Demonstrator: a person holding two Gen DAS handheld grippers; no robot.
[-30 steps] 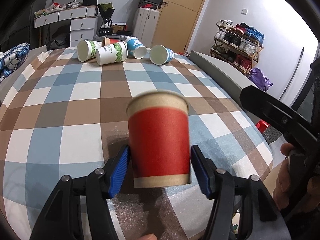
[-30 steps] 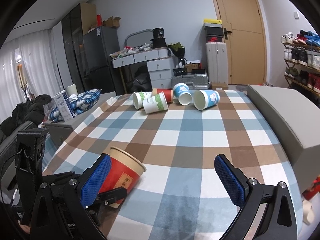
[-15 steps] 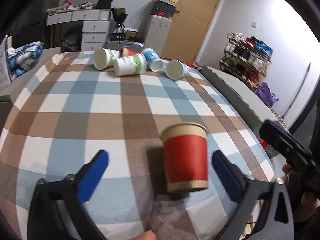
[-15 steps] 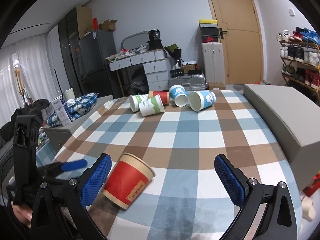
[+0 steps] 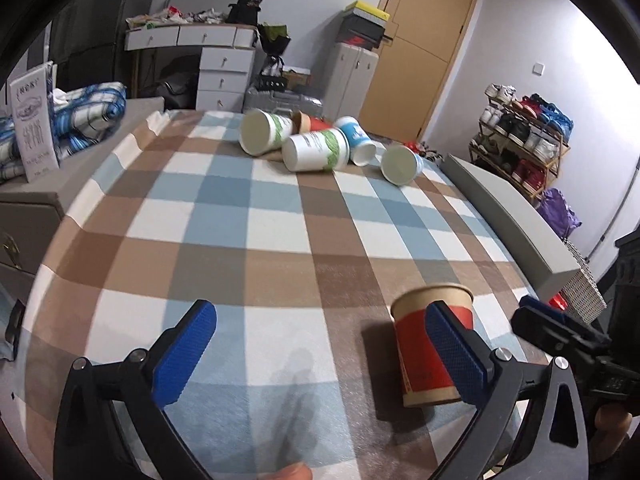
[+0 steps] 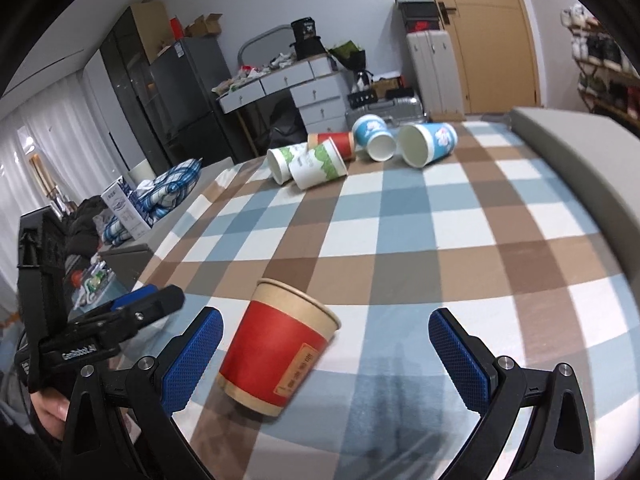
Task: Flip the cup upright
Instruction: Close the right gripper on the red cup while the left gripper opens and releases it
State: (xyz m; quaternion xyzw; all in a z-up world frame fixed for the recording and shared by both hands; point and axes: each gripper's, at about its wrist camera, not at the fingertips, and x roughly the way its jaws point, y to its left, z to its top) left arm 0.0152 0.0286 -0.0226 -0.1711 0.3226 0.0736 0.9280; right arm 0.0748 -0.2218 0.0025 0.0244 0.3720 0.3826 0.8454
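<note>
A red paper cup [image 5: 420,344] with a brown rim stands upright on the checked tablecloth [image 5: 280,220], mouth up. In the left wrist view it is behind the right finger [image 5: 456,352] of my left gripper [image 5: 320,352], which is open and empty. In the right wrist view the cup [image 6: 276,356] stands between the pads of my open, empty right gripper [image 6: 328,356], nearer the left pad, touching neither. The left gripper [image 6: 132,308] shows at the left of that view.
Several paper cups [image 5: 316,148] lie on their sides at the far end of the table, also in the right wrist view [image 6: 320,164]. A grey padded bench [image 5: 520,216] runs along the right edge. A drawer unit with folded cloth [image 5: 80,120] stands at the left.
My left gripper let go of the red cup, opened wide and drew back to the left. The cup now stands upright on the cloth. My right gripper moved closer to it.
</note>
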